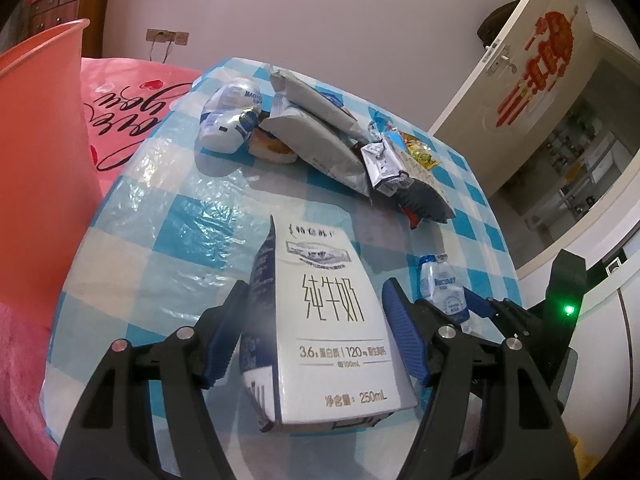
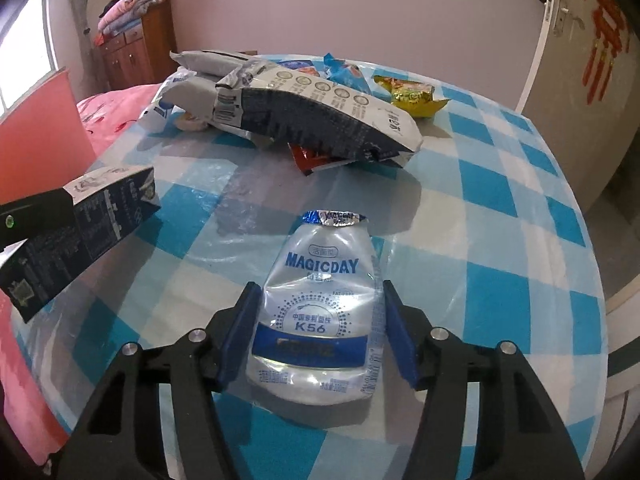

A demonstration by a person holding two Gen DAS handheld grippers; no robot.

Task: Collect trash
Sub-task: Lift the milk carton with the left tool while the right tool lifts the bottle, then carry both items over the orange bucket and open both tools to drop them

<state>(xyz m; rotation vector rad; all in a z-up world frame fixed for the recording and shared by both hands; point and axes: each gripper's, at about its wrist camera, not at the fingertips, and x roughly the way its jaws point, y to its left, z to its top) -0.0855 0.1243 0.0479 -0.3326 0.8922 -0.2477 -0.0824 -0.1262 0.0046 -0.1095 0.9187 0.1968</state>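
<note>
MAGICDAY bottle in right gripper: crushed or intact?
Crushed: the bottle has crumpled, dented clear walls between the right gripper pads.

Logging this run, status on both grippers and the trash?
Left gripper shut on milk carton, lifted off the table. Right gripper around crushed bottle, contact unclear. Pink bin left; wrapper pile ahead.

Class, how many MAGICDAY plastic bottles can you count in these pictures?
2. One crushed bottle is gripped in the right tongs. The other bottle lies at the far-left end of the wrapper pile. More may be hidden under it.
</note>
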